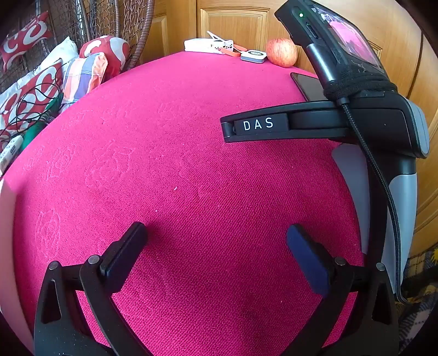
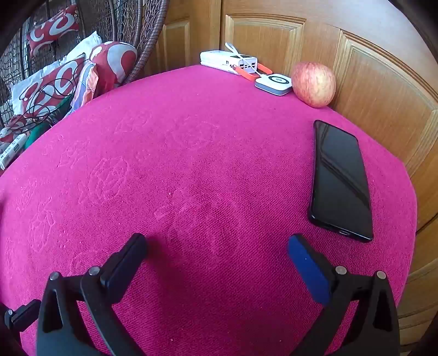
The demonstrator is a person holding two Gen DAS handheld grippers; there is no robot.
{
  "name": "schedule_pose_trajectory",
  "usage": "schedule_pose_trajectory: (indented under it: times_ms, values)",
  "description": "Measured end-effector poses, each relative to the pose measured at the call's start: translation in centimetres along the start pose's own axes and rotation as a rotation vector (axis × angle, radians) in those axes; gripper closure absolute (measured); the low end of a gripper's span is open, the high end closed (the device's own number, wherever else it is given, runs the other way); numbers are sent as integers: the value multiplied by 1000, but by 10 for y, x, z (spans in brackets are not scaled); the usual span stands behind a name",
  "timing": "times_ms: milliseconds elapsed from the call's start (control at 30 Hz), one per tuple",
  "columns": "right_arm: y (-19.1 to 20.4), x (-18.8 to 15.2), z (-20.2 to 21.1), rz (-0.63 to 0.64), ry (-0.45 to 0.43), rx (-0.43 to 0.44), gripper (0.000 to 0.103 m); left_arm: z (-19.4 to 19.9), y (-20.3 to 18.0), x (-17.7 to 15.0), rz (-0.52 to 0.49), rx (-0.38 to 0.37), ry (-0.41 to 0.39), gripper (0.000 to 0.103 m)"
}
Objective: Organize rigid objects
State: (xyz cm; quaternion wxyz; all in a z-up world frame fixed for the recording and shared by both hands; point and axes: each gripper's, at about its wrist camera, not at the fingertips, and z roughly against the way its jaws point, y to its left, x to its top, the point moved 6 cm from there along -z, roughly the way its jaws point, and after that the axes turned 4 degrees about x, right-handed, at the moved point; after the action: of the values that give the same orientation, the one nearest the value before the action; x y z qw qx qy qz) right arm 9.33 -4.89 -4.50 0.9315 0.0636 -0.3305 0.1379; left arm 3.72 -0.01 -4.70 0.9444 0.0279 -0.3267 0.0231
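Left gripper [image 1: 216, 241], right gripper [image 2: 216, 252]: jaws fully apart, nothing held, over magenta cloth-covered table [image 2: 191, 164]. Black slab smartphone [image 2: 339, 178] lay flat by right edge; red apple [image 2: 313, 83], white chargers at far edge. Judged: approach step; next, straddle phone.

Left gripper [image 1: 217, 232]: matte black frame, two flat fingers; one pad black [image 1: 124, 253], the other dark blue [image 1: 306, 260]. Round silver screw heads [image 1: 93, 259] sit at the finger pivots.

Right gripper [image 2: 217, 245]: same build, black pad [image 2: 123, 269] and blue pad [image 2: 308, 272], silver screws [image 2: 340, 269] at the pivots.

Seen from the left wrist, the right unit's black finger reads "DAS" [image 1: 258, 124] in white. Above that lettering: a grey-and-black handle [image 1: 402, 175], a braided black cable [image 1: 383, 191], black fabric wrap [image 1: 358, 83], a mounted screen [image 1: 347, 38], and a green light [image 1: 301, 15].
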Motion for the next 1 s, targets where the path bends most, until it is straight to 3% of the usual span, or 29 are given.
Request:
schedule_pose_trajectory:
  times_ms: [1000]
  values:
    - [0,-1,0,2,-3,-1,0,0,-2,1,-1,0,0,0]
